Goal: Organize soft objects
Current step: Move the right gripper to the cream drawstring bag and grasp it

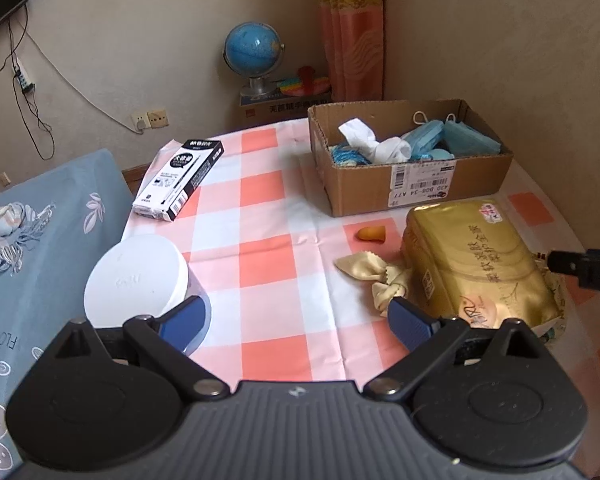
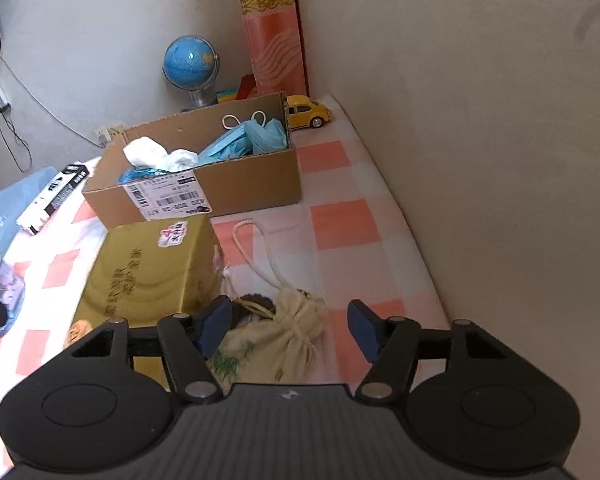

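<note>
A cardboard box [image 1: 416, 184] [image 2: 252, 184] at the back of the checked table holds blue face masks [image 1: 460, 140], a white cloth [image 1: 376, 142] and a blue bundle. In front of it lies a gold tissue pack [image 1: 476, 264] [image 2: 148, 268]. A cream cloth [image 1: 370, 274] and a small orange piece [image 1: 371, 234] lie left of the pack. A cream drawstring pouch [image 2: 276, 340] lies right of the pack, between the fingers of my right gripper [image 2: 290, 326]; the left pad is at it, the right pad stands apart. My left gripper [image 1: 296, 320] is open over bare tablecloth.
A white-lidded jar [image 1: 136, 276] stands by my left finger, with a black-and-white pen box [image 1: 180, 178] behind it. A bed with a blue sheet [image 1: 40, 240] borders the table's left. A yellow toy car [image 2: 306, 111] and a globe [image 2: 190, 62] sit behind the box. A wall runs along the right.
</note>
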The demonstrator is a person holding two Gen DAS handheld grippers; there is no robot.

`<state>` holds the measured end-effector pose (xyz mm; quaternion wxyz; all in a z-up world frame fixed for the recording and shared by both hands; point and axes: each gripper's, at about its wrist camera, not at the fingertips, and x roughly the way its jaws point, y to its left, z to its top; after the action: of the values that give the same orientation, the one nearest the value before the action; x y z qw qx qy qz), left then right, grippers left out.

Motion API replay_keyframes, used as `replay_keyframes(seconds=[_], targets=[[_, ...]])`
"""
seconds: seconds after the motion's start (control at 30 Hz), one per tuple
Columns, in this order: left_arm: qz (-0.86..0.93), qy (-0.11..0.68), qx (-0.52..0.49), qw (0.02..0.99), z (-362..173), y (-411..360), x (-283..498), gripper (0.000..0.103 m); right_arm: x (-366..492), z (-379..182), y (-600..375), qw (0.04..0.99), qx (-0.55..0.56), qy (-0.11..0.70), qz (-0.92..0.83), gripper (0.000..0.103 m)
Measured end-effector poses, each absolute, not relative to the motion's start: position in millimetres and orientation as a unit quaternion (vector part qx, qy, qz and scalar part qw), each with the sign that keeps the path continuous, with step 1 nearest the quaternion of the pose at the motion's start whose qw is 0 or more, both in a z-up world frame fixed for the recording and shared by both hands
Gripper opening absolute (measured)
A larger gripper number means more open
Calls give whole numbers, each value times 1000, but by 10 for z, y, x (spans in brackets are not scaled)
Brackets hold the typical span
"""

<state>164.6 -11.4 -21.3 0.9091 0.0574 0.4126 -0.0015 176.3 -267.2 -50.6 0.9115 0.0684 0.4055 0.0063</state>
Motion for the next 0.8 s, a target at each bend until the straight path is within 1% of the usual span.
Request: replay_keyframes(seconds=[0.27, 0.5, 0.8], targets=[[-2, 420, 56, 906, -263, -77, 1658, 98, 1989, -698, -2619, 899, 34, 437, -11, 69], [-6, 414, 57, 909, -227, -96, 1598, 98, 1703, -779, -2613, 888, 3, 460, -14, 70], [-17, 411, 70, 909, -207, -143, 1509, 98, 1319, -767, -2587, 884, 3, 467, 10, 70]])
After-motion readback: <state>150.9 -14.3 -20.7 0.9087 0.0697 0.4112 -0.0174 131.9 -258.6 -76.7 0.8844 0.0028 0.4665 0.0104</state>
